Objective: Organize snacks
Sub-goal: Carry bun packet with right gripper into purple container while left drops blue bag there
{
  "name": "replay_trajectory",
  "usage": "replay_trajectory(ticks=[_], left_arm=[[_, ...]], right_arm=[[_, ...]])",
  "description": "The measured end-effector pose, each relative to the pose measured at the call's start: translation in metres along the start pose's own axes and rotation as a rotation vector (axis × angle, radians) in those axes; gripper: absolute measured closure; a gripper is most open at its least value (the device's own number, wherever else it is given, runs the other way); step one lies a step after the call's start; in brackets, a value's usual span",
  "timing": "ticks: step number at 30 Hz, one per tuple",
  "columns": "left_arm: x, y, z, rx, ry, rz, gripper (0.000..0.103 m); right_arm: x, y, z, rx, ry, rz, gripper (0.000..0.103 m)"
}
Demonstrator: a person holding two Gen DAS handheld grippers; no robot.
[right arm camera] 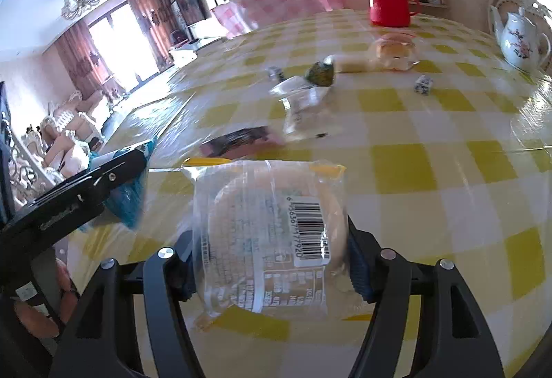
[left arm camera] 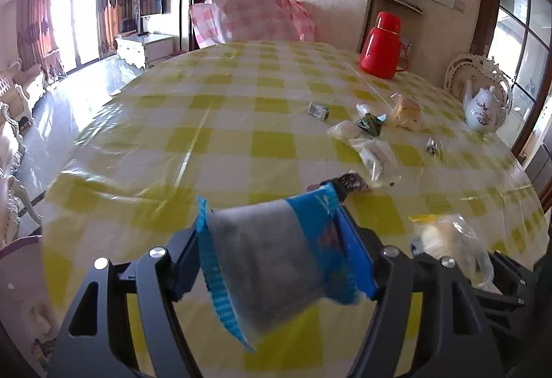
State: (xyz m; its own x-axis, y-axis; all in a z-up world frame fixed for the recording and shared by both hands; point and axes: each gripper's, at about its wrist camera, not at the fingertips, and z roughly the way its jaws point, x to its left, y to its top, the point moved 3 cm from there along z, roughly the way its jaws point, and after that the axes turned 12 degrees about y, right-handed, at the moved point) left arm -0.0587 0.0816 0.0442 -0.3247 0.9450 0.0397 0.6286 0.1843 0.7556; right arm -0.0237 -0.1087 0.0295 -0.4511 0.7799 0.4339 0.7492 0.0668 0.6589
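Two packets are riding above the counter (left arm camera: 241,108), each pinched between fingers: the left gripper (left arm camera: 272,260) clamping a blue-edged snack (left arm camera: 269,267), the right gripper (right arm camera: 269,257) squeezing a clear-wrapped bun (right arm camera: 269,240), probably heading for sorting.

A round table (left arm camera: 241,108) carries everything, under a yellow-and-white check cloth (glossy, with a clear cover over it). At its 1 o'clock edge stands a red thermos (left arm camera: 381,46); at 3 o'clock, a white teapot (left arm camera: 483,110). Between them and the centre lie scattered snacks: a small wrapped candy (left arm camera: 318,110), a dark green packet (left arm camera: 371,123), a clear-wrapped pastry (left arm camera: 408,111), a clear pack (left arm camera: 374,155), and a dark wrapper (left arm camera: 352,184).
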Motion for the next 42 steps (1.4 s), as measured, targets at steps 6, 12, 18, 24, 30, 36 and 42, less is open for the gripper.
replay_trajectory(ticks=[6, 12, 18, 24, 30, 36, 42], left_arm=[[0.023, -0.011, -0.013, 0.019, 0.002, 0.013, 0.036], [0.039, -0.023, 0.008, 0.14, -0.133, -0.103, 0.004], [0.02, -0.028, 0.046, 0.228, -0.07, -0.103, 0.002], [0.002, -0.025, 0.05, 0.195, 0.0, 0.001, 0.033], [0.018, -0.034, 0.025, 0.145, -0.003, 0.03, 0.046], [0.053, -0.035, -0.003, 0.106, 0.027, 0.029, 0.046], [0.102, -0.039, -0.034, 0.077, 0.06, 0.002, 0.046]], right_arm=[[0.032, -0.01, 0.007, 0.022, 0.026, -0.047, 0.038], [0.026, -0.01, 0.006, 0.009, 0.024, -0.012, 0.038], [0.014, -0.009, 0.0, -0.013, 0.046, 0.057, 0.038], [0.016, -0.01, -0.001, -0.015, 0.043, 0.047, 0.038], [0.022, -0.011, -0.002, -0.016, 0.037, 0.024, 0.038], [0.045, -0.018, 0.004, 0.005, 0.077, -0.005, 0.038], [0.098, -0.03, 0.018, 0.046, 0.16, -0.077, 0.038]])
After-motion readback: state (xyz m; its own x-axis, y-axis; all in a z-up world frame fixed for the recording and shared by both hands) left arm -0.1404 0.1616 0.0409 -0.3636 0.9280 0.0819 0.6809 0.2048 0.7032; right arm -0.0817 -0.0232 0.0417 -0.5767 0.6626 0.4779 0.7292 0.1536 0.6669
